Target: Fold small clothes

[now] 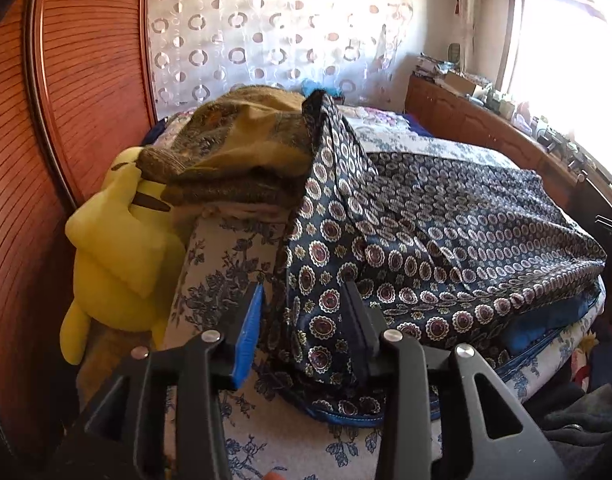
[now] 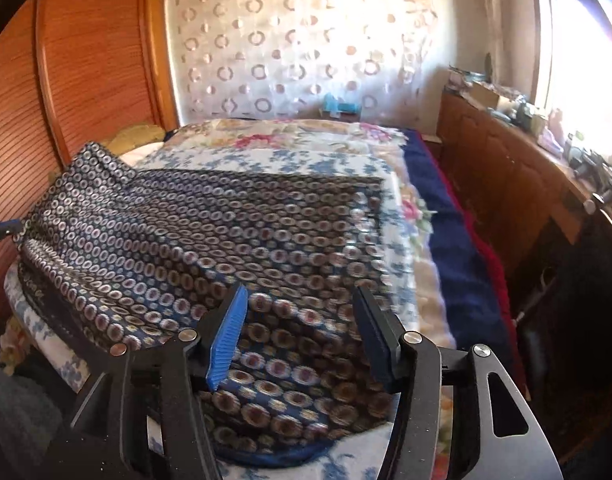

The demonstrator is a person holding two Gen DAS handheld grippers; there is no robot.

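A: How did the left tool (image 1: 301,308) stand?
B: Partly apart, low in the frame, the patterned garment (image 1: 446,240) between its jaws, no pad visibly pressing.
A: And the right tool (image 2: 299,316)?
B: Wider apart, above the garment's near edge, gripping nothing.
A: Where was the garment?
B: Spread across the bed (image 2: 306,148). At left, folded clothes (image 1: 241,152) and a yellow plush toy (image 1: 117,240) crowded it.
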